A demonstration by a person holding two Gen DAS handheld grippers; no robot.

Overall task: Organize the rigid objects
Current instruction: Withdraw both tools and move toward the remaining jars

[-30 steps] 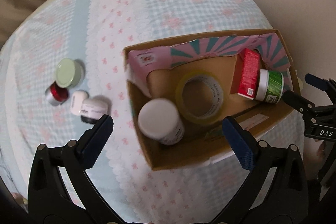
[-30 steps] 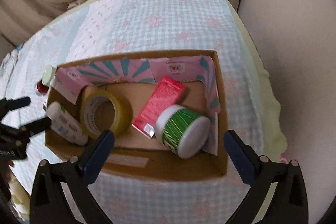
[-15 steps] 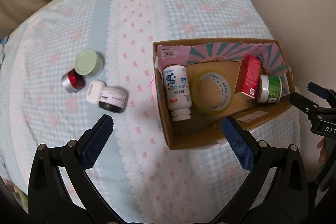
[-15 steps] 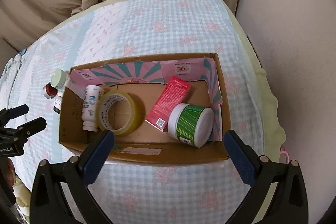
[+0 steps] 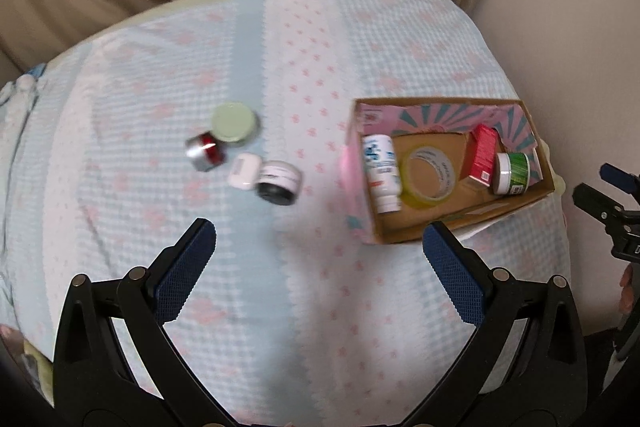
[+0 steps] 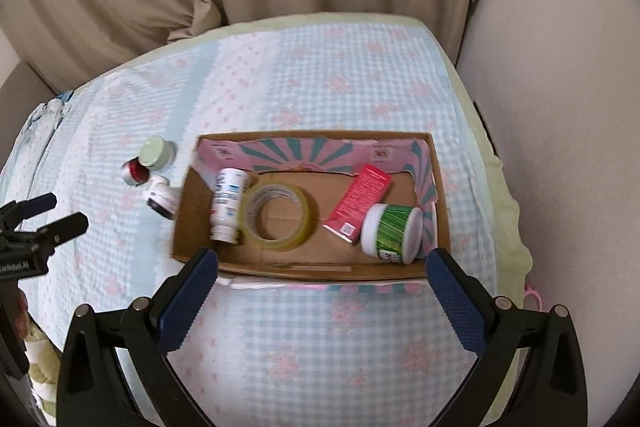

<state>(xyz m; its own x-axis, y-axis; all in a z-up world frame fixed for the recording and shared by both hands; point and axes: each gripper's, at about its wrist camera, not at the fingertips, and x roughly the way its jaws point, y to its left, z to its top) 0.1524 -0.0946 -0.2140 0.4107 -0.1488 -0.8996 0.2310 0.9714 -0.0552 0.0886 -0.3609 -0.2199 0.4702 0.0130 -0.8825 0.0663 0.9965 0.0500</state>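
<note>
- The white bottle (image 6: 227, 205) now lies flat in the cardboard box (image 6: 308, 269), at its left end. A sec ago it was just dropping in, top facing up.
- The left gripper (image 5: 320, 255) has let go & pulled back. It is up high now, so the box looks smaller than before.
- That means 1 more thing is put away. In the box w/ the bottle: the tape roll (image 6: 276, 217) touching it, the red carton (image 6: 358, 203) & the green jar (image 6: 392, 233) at the right end.
- 4 small things are left out on the bed cover (image 5: 120, 107), left of the box: the green lid jar (image 5: 234, 123), the red jar (image 5: 206, 151), the white case (image 5: 243, 171) & the black jar (image 5: 279, 183). They sit close in a bunch, some touching.
- My guess: the job is about half done, and the bunch comes next.
- Left gripper: claw spread wide, nothing in it. It hangs over the near part of the bed cover, aimed between the bunch & the box.
- Right gripper (image 6: 322, 287): claw wide too, holding nothing. It hangs over the near edge of the box, looking down into it.
- Both are well apart from the things.
</note>
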